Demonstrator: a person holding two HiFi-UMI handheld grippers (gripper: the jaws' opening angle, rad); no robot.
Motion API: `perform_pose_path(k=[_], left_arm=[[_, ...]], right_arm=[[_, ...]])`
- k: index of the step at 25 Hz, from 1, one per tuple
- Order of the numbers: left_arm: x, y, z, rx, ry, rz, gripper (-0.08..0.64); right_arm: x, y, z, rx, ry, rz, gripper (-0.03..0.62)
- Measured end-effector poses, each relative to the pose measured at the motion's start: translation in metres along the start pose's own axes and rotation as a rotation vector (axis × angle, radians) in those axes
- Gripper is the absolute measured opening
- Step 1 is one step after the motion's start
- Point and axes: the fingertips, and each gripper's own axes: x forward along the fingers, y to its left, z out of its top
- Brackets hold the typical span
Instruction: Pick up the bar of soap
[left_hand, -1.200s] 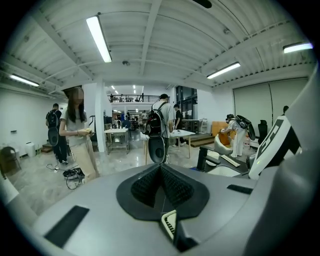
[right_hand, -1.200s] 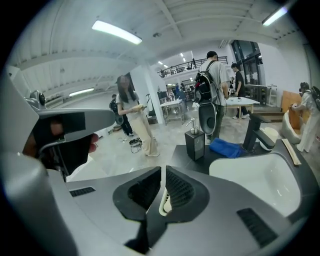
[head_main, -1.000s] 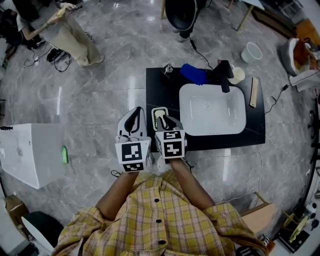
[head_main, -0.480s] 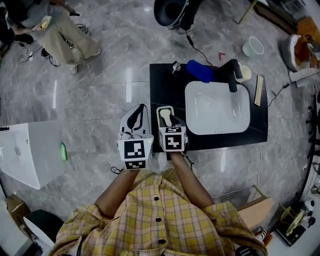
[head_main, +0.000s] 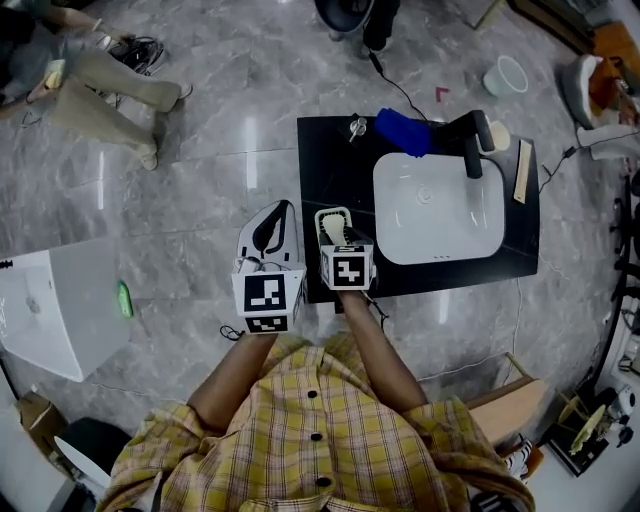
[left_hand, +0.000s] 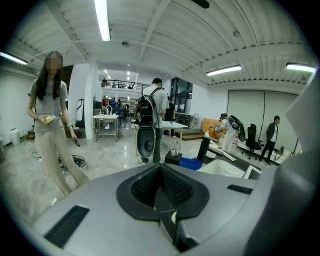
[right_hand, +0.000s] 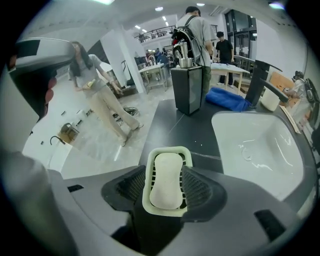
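– so, how far has the person got with the soap?
– not far, by the look of it. the bar of soap (right_hand: 167, 181) lies in its pale soap dish (right_hand: 168, 151) on the dark worktop (right_hand: 186, 131), near the front left corner and left of the white sink (right_hand: 256, 150). it is not yet lifted.
– and the right gripper?
– the right gripper (right_hand: 165, 175) is lined up on it. its jaws stand apart, one ribbed pad on each side of the dish, with the bar in the gap between them. whether the pads touch the dish rim is hard to tell, but they are not pressing on the bar itself.
– the left one?
– the left gripper (left_hand: 161, 186) has its jaws together with nothing between them. in the head view it hangs beside the right one, off the worktop's left edge over the grey floor (head_main: 200, 180), so it seems to have no part in this.
– what is left, then?
– most of the task, it would seem. the approach looks about finished, but the closing on the bar and the lift are not yet done. the dish walls sit between pads and soap, so the jaws probably need to close above the rim, or the dish may come up too.
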Motion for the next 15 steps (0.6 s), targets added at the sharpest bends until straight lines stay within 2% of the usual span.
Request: perform_pose_path(k=[7,11,15], left_arm=[[0.013,0.017,-0.008,-0.016,0.017,0.000,0.011],[0.018,0.020,-0.010,-0.023,0.017,-0.010,0.011],[0.019,0.023,-0.011,-0.028,0.017,-0.020,0.011]], right_arm=[[0.020,-0.007,-0.007,0.035,0.066,-0.041,0.221],[0.027,-0.011,-0.014,0.027,0.132,-0.087,0.221],[0.033,-0.009,-0.011,-0.012,0.149,-0.107,0.213]])
